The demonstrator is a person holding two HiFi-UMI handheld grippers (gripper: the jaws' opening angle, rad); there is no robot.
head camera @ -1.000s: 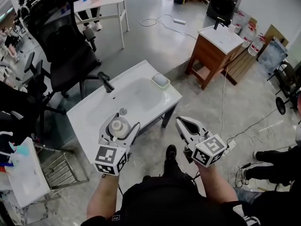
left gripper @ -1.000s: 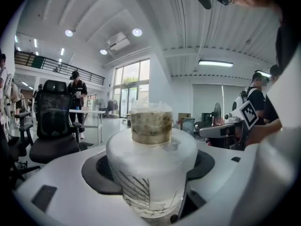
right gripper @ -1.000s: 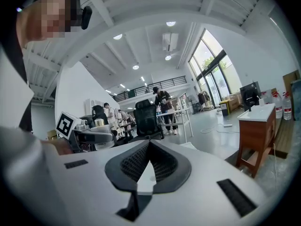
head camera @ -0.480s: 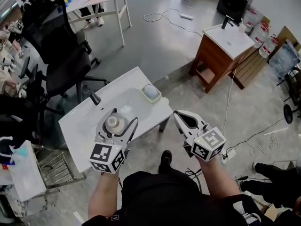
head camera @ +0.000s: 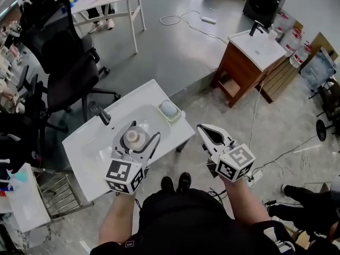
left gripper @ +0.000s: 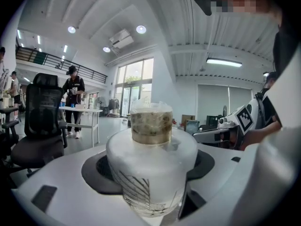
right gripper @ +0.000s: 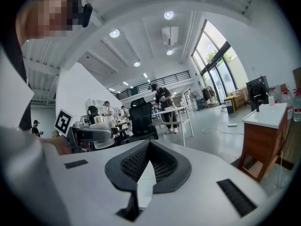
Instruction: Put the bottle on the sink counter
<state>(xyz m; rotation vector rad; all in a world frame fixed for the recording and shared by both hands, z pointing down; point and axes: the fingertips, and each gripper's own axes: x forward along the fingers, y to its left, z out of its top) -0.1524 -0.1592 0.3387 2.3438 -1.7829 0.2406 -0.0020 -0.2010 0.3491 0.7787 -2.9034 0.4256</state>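
A frosted white bottle [head camera: 134, 137] with a dull gold neck stands upright between the jaws of my left gripper [head camera: 135, 138], which is shut on it. In the left gripper view the bottle [left gripper: 151, 164] fills the middle, between the jaws of that left gripper [left gripper: 150, 173]. The bottle hangs above the front part of the white sink counter [head camera: 90, 153], near the basin's edge. My right gripper [head camera: 210, 134] is off the counter's right end, over the floor. In the right gripper view the right gripper [right gripper: 148, 166] has its pads together with nothing between them.
On the counter are a black faucet [head camera: 102, 115] and a pale green soap dish [head camera: 170, 109]. A black office chair [head camera: 69, 62] stands behind it, a metal rack [head camera: 58, 195] to its left. A wooden sink cabinet [head camera: 249, 62] and floor cables [head camera: 186, 23] are further off.
The head view has swung, so the counter now sits more to the left. My left gripper still holds the bottle above the counter. The right gripper has hardly moved.
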